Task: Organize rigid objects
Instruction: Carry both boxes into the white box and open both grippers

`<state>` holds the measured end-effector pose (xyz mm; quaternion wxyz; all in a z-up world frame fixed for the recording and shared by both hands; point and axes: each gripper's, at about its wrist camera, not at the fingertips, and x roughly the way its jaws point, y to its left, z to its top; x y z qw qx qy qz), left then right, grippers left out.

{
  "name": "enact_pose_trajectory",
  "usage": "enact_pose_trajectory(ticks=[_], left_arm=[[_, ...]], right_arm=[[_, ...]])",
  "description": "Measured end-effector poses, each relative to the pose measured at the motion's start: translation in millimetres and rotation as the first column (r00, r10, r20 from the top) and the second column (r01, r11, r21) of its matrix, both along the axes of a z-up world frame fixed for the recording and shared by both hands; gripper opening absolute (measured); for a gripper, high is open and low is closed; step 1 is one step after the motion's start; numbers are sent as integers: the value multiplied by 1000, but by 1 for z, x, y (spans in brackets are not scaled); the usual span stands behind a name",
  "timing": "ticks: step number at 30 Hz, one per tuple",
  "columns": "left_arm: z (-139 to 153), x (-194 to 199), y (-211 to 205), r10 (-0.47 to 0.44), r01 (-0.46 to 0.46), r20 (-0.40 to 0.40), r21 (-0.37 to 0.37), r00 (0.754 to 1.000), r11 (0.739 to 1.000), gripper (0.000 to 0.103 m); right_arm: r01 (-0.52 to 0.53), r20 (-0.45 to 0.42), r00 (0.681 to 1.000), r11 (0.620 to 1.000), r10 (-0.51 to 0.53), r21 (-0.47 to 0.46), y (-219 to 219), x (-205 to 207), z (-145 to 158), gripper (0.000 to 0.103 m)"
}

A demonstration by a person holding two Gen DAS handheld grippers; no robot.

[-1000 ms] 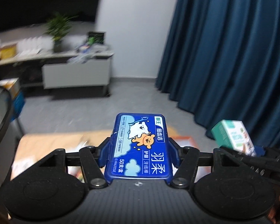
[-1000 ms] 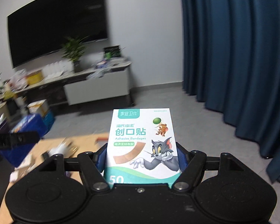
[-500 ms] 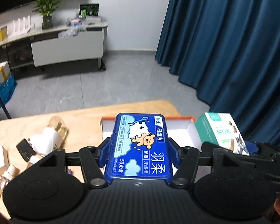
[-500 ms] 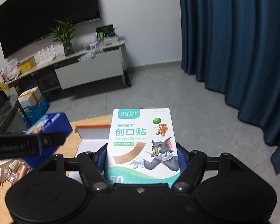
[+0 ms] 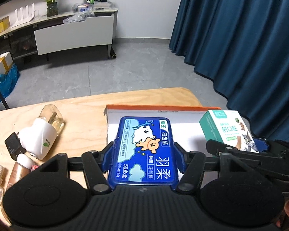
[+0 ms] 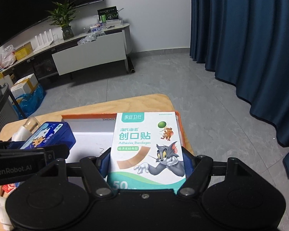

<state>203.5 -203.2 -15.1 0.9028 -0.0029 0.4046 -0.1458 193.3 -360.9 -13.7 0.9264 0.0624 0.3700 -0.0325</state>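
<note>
Both hands have come down over the table's right end: the left gripper (image 5: 144, 152) pinches the blue floss case (image 5: 144, 152) and the right gripper (image 6: 146, 159) pinches the bandage box (image 6: 146, 146) above the open orange-rimmed box (image 5: 163, 106). To do it well, I judge each should go lower until flat on the white floor inside, well apart, before the jaws release.

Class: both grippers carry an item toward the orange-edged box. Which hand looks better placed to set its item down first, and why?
Probably the left. Its blue floss case already hangs over the box's white floor, while the right's bandage box sits toward the right wall.

Living-room-style interior: large wall screen (image 6: 38, 5), low media cabinet (image 6: 90, 52) with potted plant (image 6: 64, 22) far left, blue curtains (image 6: 250, 48) right.
</note>
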Motion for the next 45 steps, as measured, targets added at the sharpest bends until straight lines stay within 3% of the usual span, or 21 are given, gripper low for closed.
enact_pose_trajectory(ticks=[41, 45], left_arm=[[-14, 13, -14, 30, -30, -47, 9, 998, 1000, 62], [-13, 14, -9, 22, -23, -60, -11, 998, 1000, 68]], right_arm=[[17, -22, 1000, 999, -18, -48, 6, 25, -14, 84], [25, -14, 1000, 999, -25, -34, 4, 20, -9, 85]])
